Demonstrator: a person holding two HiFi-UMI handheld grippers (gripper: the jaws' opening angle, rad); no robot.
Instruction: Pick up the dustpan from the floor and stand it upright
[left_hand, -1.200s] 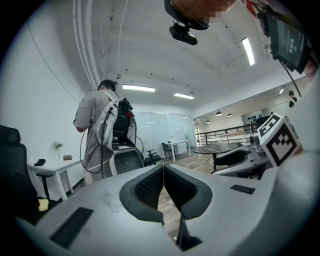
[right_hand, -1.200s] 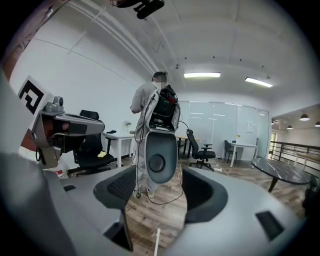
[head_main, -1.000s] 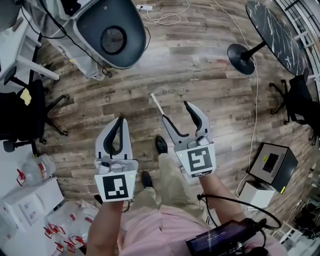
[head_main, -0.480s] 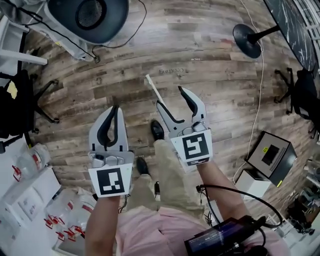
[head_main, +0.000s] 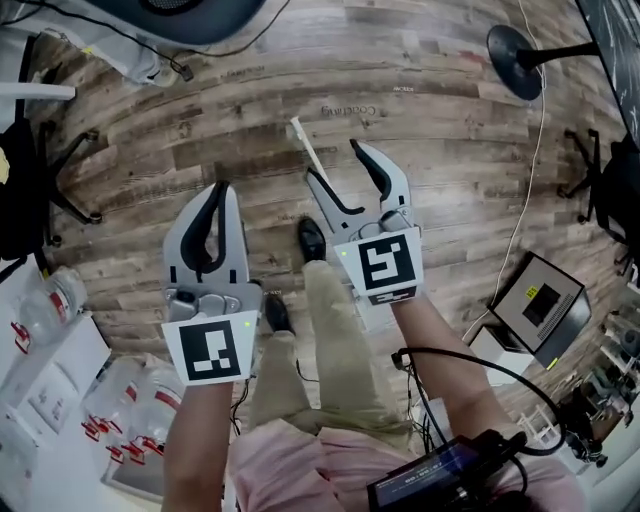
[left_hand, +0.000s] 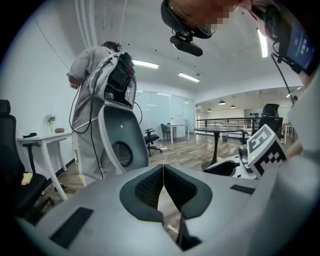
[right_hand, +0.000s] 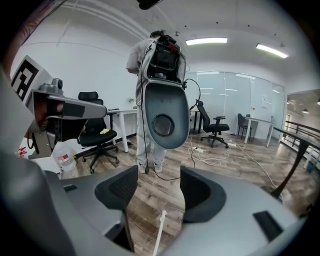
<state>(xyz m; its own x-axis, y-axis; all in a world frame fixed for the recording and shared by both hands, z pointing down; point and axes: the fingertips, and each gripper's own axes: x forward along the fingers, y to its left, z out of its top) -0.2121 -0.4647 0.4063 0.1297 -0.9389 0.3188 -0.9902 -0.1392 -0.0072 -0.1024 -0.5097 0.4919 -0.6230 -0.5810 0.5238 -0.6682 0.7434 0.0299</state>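
A thin white handle (head_main: 303, 148) lies on the wood floor; I take it for the dustpan's, and the pan itself is hidden. My right gripper (head_main: 335, 165) hovers open just over the handle's near end, with nothing between its jaws. The same white handle (right_hand: 160, 231) shows low between the jaws in the right gripper view. My left gripper (head_main: 217, 193) hangs to the left of the handle, jaws shut tip to tip on nothing. The left gripper view (left_hand: 163, 169) shows the pads meeting.
A grey oval shell (right_hand: 165, 115) stands on the floor ahead, a person (left_hand: 95, 70) with gear behind it. An office chair (head_main: 45, 190) is at the left, a black table base (head_main: 515, 45) and cable (head_main: 530, 170) at the right, a box (head_main: 540, 305) near my right. My shoes (head_main: 312, 238) are below the grippers.
The floor has slid toward the top of the head view as I moved forward. Both grippers sit slightly higher in frame, the right one closer over the white handle. Jaw states are unchanged.
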